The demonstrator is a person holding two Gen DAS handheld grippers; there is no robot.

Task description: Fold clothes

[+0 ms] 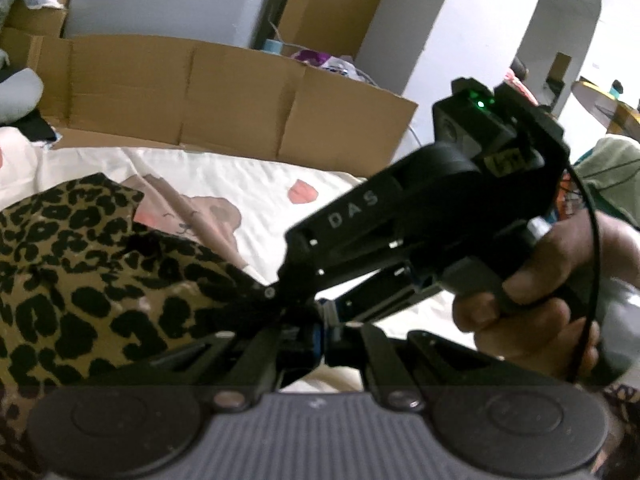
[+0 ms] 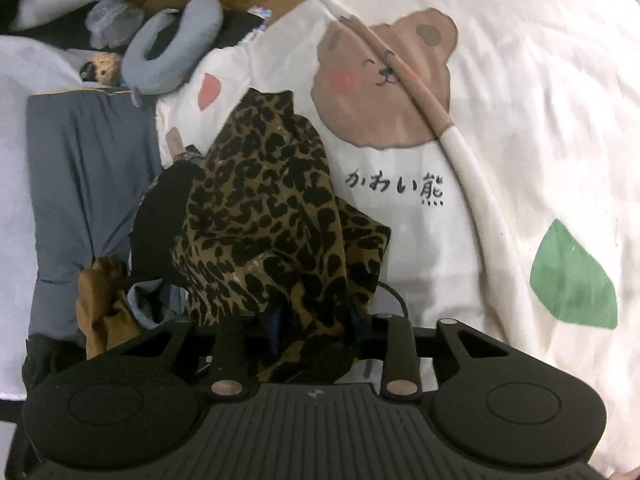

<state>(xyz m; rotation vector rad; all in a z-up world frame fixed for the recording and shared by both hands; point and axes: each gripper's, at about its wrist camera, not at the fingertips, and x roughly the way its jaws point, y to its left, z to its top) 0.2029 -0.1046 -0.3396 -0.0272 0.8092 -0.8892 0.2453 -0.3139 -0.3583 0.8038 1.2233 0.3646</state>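
Leopard-print cloth (image 2: 272, 208) fills the space right at the right gripper (image 2: 308, 336), bunched between its fingers, so that gripper is clamped on the garment. From the left wrist view the same cloth (image 1: 80, 280) spreads toward 9 o'clock, and the left gripper (image 1: 304, 332) sits with its fingers drawn narrow at the point where the fabric's corner meets the other tool. It looks pinched on the cloth there too, though the blur and the dark parts make that less than certain. The right hand (image 1: 536, 288) wraps the handle at 3 o'clock.

Below the garment lies a cream bedsheet (image 2: 520, 120) printed with a bear (image 2: 380, 80), and a folded grey blanket (image 2: 88, 168) sits at 9 o'clock in the right view, with a neck pillow (image 2: 172, 44) at 11 o'clock. A cardboard box (image 1: 224, 92) stands at 12 o'clock in the left view.

Risks, as I judge them: with both grips so close together, the cloth hangs as 1 crumpled bundle, so laying it down now would give a lumpy fold. Pulling apart quickly could slip the thin fabric out of 1 grip. A low sweep might also snag the loose sheet or drag the brown cloth (image 2: 104, 304) lying at 8 o'clock.
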